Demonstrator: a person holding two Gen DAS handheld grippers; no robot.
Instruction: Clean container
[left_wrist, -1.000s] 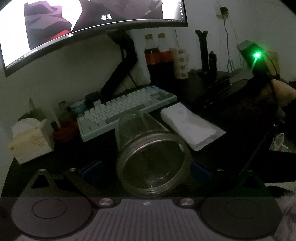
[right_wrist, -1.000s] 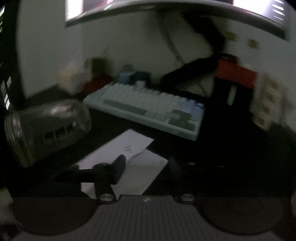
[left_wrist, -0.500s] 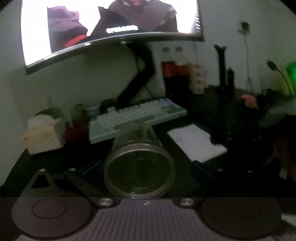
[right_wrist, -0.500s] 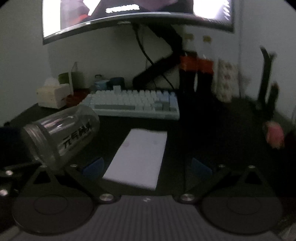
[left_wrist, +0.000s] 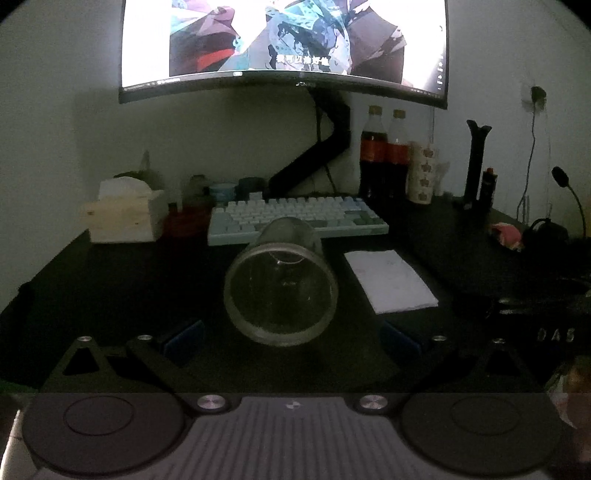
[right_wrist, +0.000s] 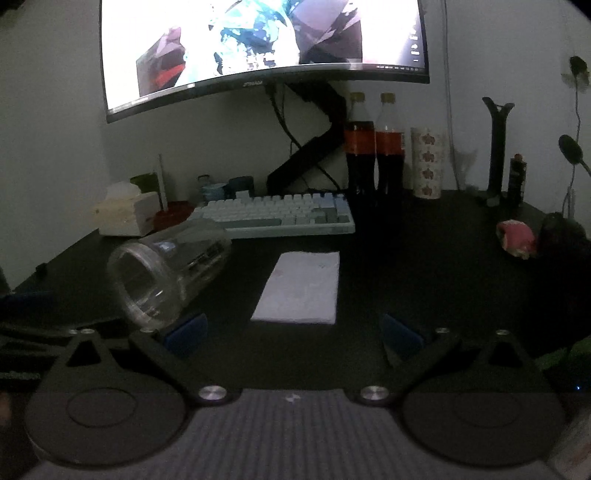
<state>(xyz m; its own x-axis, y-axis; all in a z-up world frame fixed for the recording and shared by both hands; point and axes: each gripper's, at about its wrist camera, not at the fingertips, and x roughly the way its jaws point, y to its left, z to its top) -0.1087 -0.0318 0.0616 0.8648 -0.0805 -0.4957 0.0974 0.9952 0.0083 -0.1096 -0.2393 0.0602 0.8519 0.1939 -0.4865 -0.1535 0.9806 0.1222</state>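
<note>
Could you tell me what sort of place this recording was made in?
Most likely a home computer desk in a dim room: a curved monitor on an arm, a keyboard beneath it, two cola bottles beside. The clear jar lies on the desk.

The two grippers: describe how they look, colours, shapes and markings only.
The left gripper and right gripper look alike: black triangular linkage arms with silver bolts, blue pads on the fingertips, two round black discs, and a grey ribbed body bearing a small white mark. No cables or sleeves are visible.
</note>
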